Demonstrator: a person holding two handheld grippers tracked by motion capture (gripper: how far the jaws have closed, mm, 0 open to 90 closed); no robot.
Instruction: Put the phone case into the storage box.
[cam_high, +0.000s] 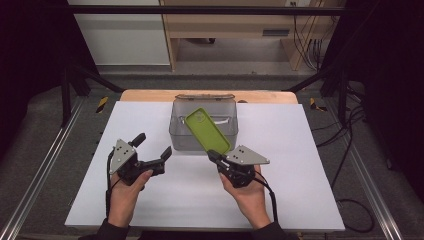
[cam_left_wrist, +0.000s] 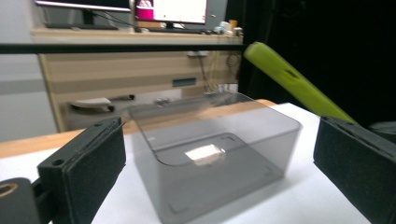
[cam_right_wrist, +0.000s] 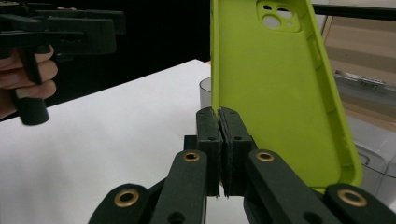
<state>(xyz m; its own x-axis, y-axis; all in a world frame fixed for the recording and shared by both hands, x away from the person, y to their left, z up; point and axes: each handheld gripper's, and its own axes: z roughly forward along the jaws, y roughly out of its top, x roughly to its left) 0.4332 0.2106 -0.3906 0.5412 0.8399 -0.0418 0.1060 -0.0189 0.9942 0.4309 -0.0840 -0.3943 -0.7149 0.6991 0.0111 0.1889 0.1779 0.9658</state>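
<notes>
A clear grey plastic box (cam_high: 202, 125) with rounded corners sits on the white table (cam_high: 300, 165). The right gripper (cam_high: 216, 159), just in front of it, pinches a matte lime-green phone case (cam_high: 207, 129) by 1 edge, tilted over the box. Left of the box, the left gripper (cam_high: 152, 146) gapes empty.

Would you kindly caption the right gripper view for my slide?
Right gripper shut on the edge of a green phone case, held upright beside the clear box.
</notes>
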